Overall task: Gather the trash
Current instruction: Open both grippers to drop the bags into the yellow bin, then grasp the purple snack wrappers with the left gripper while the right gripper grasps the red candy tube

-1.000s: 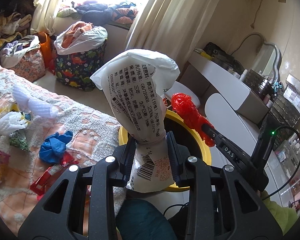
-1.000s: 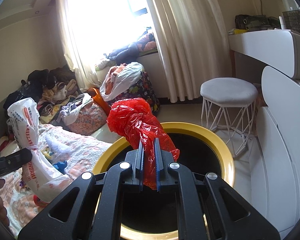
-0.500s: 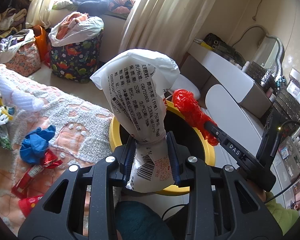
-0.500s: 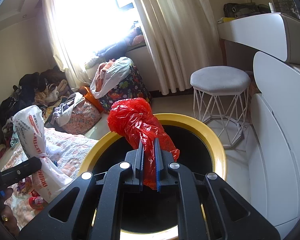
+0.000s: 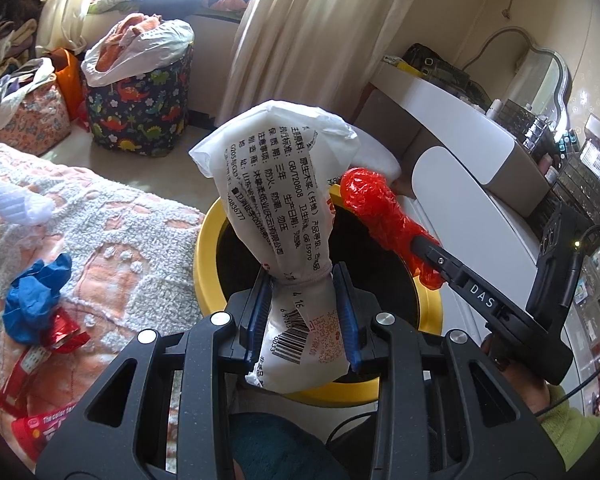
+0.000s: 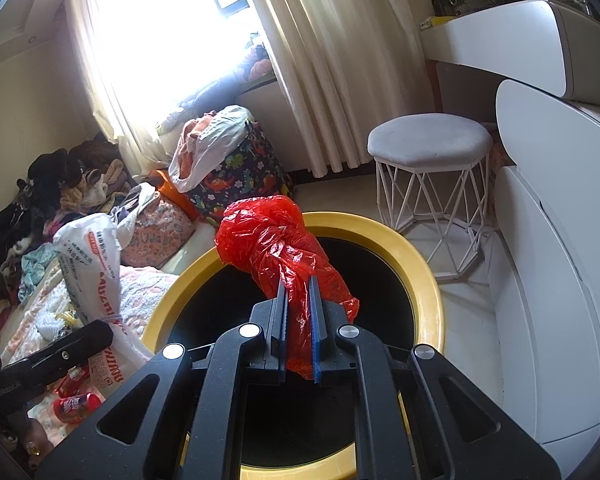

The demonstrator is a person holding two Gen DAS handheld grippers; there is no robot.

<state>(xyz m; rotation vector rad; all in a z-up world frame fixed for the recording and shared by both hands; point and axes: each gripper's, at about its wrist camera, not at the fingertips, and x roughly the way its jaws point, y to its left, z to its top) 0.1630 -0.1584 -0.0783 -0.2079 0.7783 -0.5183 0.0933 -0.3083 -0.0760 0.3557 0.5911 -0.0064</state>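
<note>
Beside the bin, a bed (image 5: 112, 216) with a peach and white fleece blanket fills the left side of the left wrist view. Yellow-rimmed round bin (image 6: 428, 264), black inside, sits on the floor between bed and white vanity counter (image 5: 460, 128). Dinosaur-print laundry basket (image 5: 140, 116) stands near the curtain, white stool (image 6: 430, 148) beyond the bin.

White printed plastic bag (image 5: 276, 208) stands upright over the bin's near-left rim; its gathered neck sits between the left gripper (image 5: 304, 312) jaws, which are partly closed and pressing it on both sides, barcode end hanging below the pads. Red plastic bag (image 6: 284, 248), twisted and crumpled, is over the bin opening; its tail runs between the right gripper (image 6: 300, 328) jaws, which are nearly fully closed and pinching it, bulk sticking out ahead of the tips.

Still on the bed: blue crumpled wad (image 5: 36, 296), red foil wrapper (image 5: 66, 328) touching it, red snack packet (image 5: 40, 424) near the edge.
</note>
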